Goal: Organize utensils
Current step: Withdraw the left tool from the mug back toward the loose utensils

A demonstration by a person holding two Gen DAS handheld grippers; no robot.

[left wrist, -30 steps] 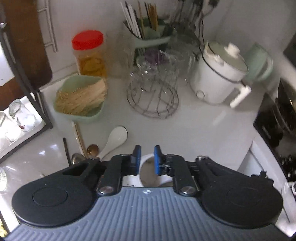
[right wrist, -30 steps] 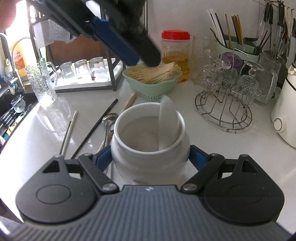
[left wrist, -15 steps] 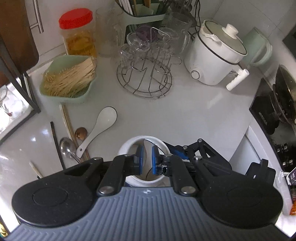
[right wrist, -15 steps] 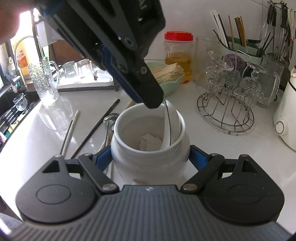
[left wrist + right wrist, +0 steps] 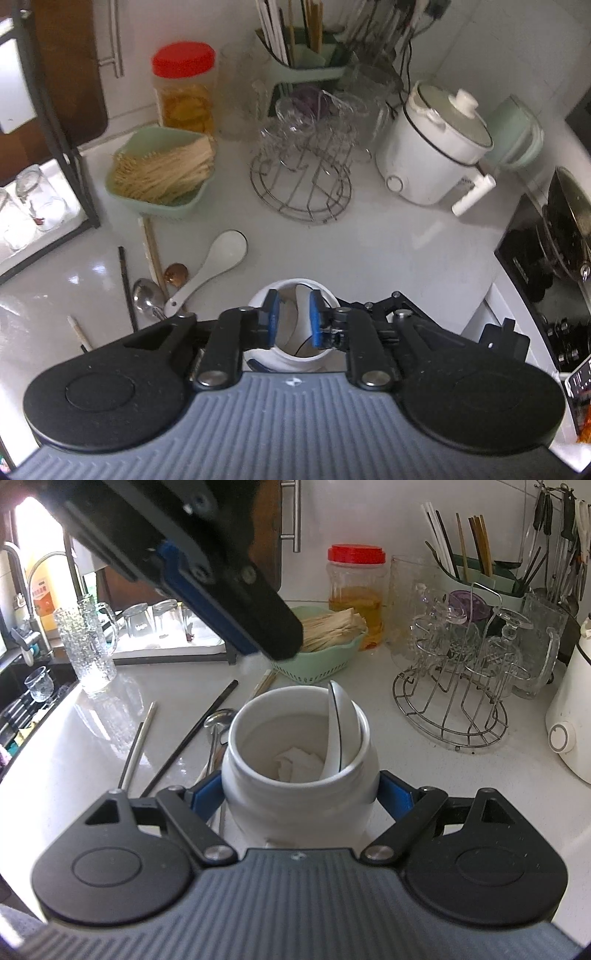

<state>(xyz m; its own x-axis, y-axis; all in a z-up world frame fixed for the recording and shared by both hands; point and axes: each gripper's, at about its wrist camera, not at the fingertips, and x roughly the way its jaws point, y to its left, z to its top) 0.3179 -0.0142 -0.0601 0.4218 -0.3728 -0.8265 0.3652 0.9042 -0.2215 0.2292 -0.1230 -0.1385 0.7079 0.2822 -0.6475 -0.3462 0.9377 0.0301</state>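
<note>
The right gripper (image 5: pixel 300 796) was clamped on the white jar (image 5: pixel 299 771), both blue pads pressed against its sides near the counter's front edge. One white spoon (image 5: pixel 341 731) leaned inside against the jar's right rim. The left gripper (image 5: pixel 292 316) hung above the mouth, jaws apart and empty. Another white spoon (image 5: pixel 212 266) lay on the counter (image 5: pixel 388 251), left of the jar, beside a metal spoon (image 5: pixel 147 297) and chopsticks (image 5: pixel 125 284).

Along the wall of our bench (image 5: pixel 388 240) we see a red-lidded jar (image 5: pixel 184 86), a green basket of dried noodles (image 5: pixel 162 170), a wire glass rack (image 5: pixel 303 162) and a white cooker (image 5: pixel 436 144).
</note>
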